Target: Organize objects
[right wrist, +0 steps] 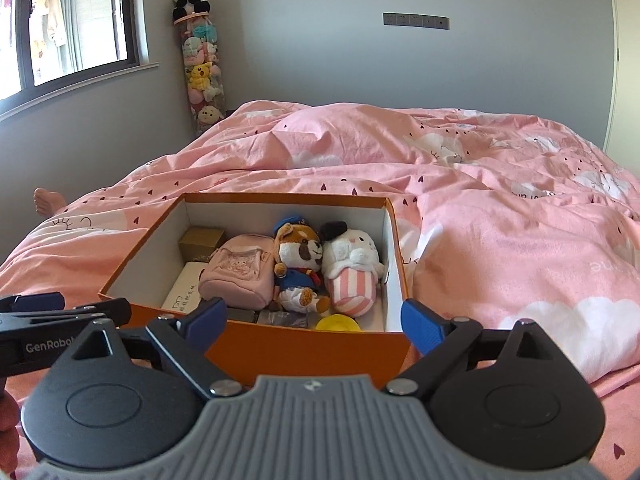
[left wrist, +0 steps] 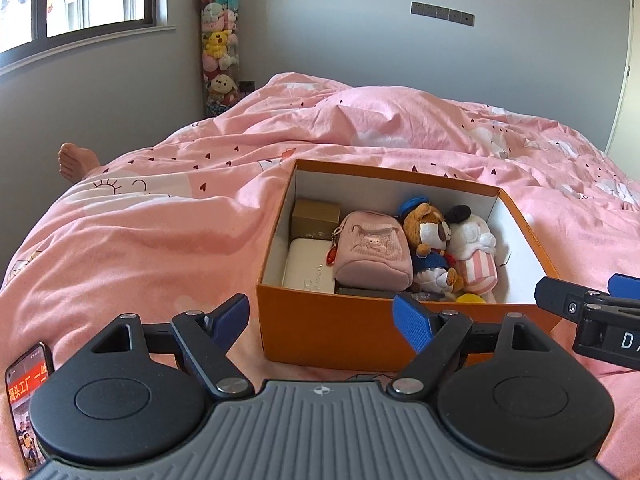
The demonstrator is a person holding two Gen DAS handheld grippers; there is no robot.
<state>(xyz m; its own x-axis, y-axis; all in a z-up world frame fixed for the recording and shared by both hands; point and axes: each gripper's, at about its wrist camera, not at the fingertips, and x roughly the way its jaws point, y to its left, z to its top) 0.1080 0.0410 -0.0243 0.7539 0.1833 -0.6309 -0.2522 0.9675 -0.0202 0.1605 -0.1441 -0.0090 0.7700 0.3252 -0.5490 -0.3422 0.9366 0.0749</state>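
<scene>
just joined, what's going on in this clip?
A person holds two grippers before an open orange cardboard box on a pink duvet. Left gripper and right gripper are both open and empty. The box already holds a pink mini backpack, a brown plush dog and a white striped plush.

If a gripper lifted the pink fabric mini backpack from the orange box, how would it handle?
The pink fabric mini backpack looks soft and padded, so it would probably squash under the fingers and feel light. Its red charm would likely dangle. Wedged against the brown dog plush, it may drag that along.
</scene>
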